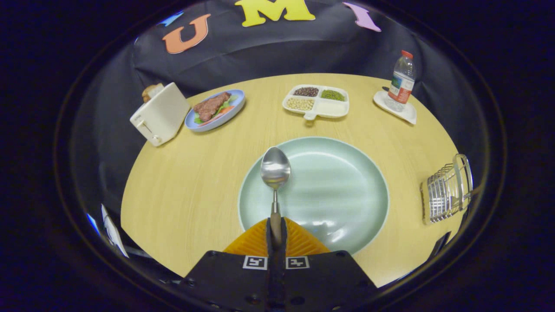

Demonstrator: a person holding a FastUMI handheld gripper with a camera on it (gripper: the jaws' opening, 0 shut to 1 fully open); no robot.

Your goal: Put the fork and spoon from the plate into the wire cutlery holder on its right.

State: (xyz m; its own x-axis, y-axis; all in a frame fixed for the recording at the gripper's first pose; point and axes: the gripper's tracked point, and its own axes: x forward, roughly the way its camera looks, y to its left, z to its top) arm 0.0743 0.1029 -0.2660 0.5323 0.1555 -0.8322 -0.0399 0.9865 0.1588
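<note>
Your hand-held gripper [275,232]: fingers closed on the spoon [275,171] handle, bowl pointing ahead over the plate [338,190]. Plate: on the counter [186,182], just beyond the fingers. Wire cutlery holder [446,190]: right of the plate, apart from it.

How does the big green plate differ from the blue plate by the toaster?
The green plate is larger, bare, and lies just beyond the gripper, which is shut on the spoon above it. The blue plate is smaller, holds meat and greens, and sits beside the toaster. Both rest on the table.
</note>
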